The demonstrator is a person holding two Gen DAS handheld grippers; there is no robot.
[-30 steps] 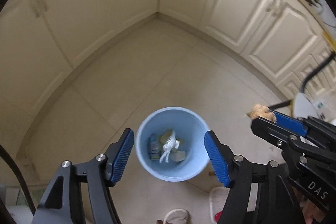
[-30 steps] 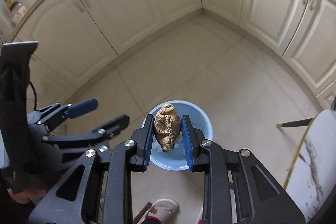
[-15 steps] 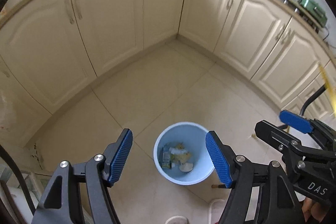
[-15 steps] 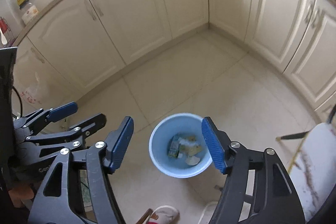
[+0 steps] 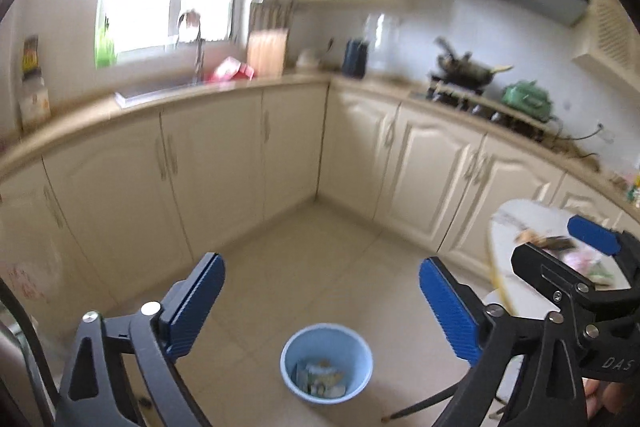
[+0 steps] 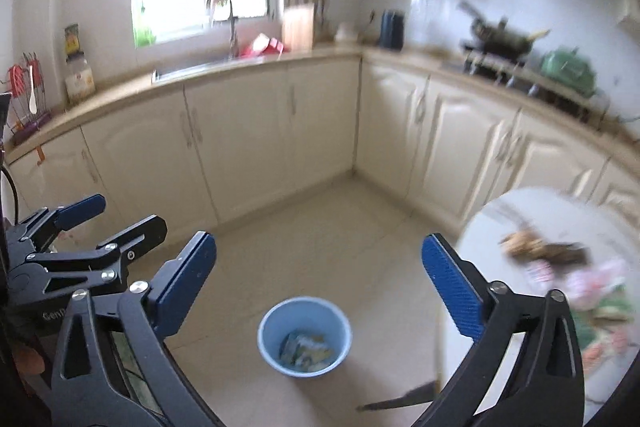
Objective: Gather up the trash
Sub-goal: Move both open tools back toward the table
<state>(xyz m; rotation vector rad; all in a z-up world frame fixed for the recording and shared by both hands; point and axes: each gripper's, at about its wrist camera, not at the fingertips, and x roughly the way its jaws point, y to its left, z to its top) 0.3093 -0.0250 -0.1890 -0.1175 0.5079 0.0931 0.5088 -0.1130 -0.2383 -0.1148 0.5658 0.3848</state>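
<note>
A light blue bin (image 5: pixel 326 363) (image 6: pixel 305 335) stands on the tiled floor far below, with several scraps of trash inside. My left gripper (image 5: pixel 322 301) hangs high above it, jaws still opening wide, nothing between them. My right gripper (image 6: pixel 318 283) is likewise high over the bin, jaws opening to full width and empty. It also shows at the right of the left wrist view (image 5: pixel 560 247). On a round white table (image 6: pixel 500 219) at the right lie blurred pieces of trash (image 6: pixel 544 251), brown and pink.
Cream cabinets (image 5: pixel 240 163) line the corner of the kitchen under a beige counter with a sink (image 6: pixel 192 67), a stove with a pan (image 6: pixel 500 39) and a green kettle (image 6: pixel 568 71). A dark table leg (image 6: pixel 396 401) reaches the floor beside the bin.
The right gripper opened and the brown lump it held dropped into the bin. Both grippers rose and tilted up, so counters and window came into view. The left jaws spread wider.
</note>
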